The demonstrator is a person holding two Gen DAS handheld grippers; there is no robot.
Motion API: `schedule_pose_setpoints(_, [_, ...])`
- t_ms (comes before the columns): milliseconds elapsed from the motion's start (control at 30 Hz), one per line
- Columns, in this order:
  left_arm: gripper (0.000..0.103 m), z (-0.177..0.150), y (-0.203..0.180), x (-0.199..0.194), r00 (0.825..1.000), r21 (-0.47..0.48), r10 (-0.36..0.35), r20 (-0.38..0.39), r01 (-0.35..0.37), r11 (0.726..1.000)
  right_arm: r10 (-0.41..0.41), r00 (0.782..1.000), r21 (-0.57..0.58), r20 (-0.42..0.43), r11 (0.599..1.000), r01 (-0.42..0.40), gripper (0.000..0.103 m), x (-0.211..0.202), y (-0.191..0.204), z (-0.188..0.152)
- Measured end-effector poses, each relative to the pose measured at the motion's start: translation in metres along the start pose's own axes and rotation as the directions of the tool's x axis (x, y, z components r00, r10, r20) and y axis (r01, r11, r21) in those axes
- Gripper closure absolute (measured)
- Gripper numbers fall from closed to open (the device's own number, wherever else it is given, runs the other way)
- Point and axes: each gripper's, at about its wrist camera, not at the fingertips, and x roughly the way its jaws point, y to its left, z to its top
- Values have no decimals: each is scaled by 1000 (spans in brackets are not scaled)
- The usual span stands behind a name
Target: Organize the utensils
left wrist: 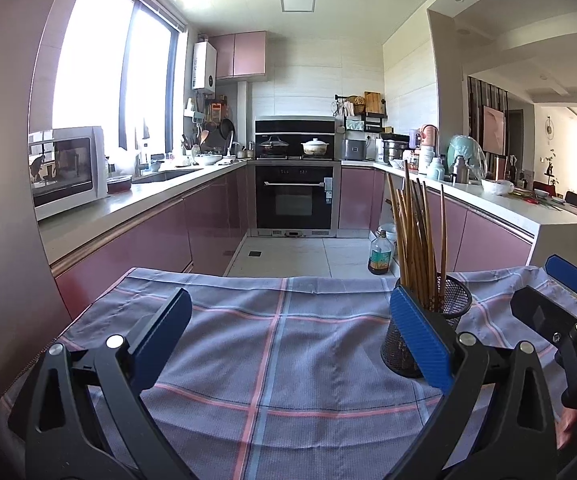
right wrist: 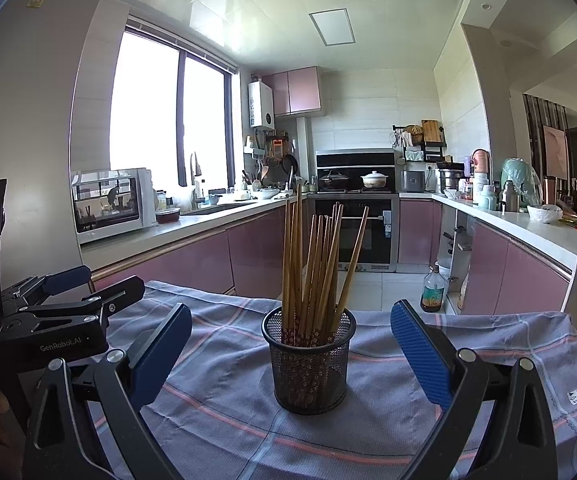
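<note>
From the left wrist view, the left gripper (left wrist: 288, 344) is spread wide over the checked cloth (left wrist: 272, 344) that covers the surface, with nothing between its blue-padded fingers (left wrist: 164, 336). The black mesh holder (left wrist: 428, 320) stands upright on the cloth just behind the right-hand finger of this gripper, partly hidden by it, and the bundle of wooden chopsticks (left wrist: 416, 232) rises out of it, fanned a little. At the far right edge the right gripper (left wrist: 548, 292) shows from the side, its fingers apart, well beside the holder and touching nothing. Beyond the surface a dark bottle (left wrist: 378, 254) sits on the kitchen floor. Over to the right wrist view: the right gripper (right wrist: 290, 348) is opened wide and empty, and the mesh holder (right wrist: 308, 364) stands dead centre between its two blue fingers (right wrist: 420, 356), ahead of them and clear of both. The chopsticks (right wrist: 316, 264) are all in the holder, tips down, leaning in different directions. At the left edge the left gripper (right wrist: 76, 284) comes in low over the cloth (right wrist: 488, 344), seen side-on, its fingers parted. The bottle (right wrist: 432, 290) stands on the floor beyond the surface's far edge.
</note>
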Motion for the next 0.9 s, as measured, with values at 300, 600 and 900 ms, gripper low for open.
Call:
schedule_pose_setpoints(300, [5,2,-5,-3,1000,11,15,22,-15,1000,-2,1000,1,4,1000,2,7,-1,-1,1])
schedule_pose_setpoints(600, [5,2,-7,-4,999,9,15,28,-15,1000,-3,1000,-2,9,1000,3,7,-1,-1,2])
schedule_pose_setpoints(900, [5,1,-6,-5,999,9,12,33,-13,1000,1,1000,-4,7,1000,-1,7,-1,0,3])
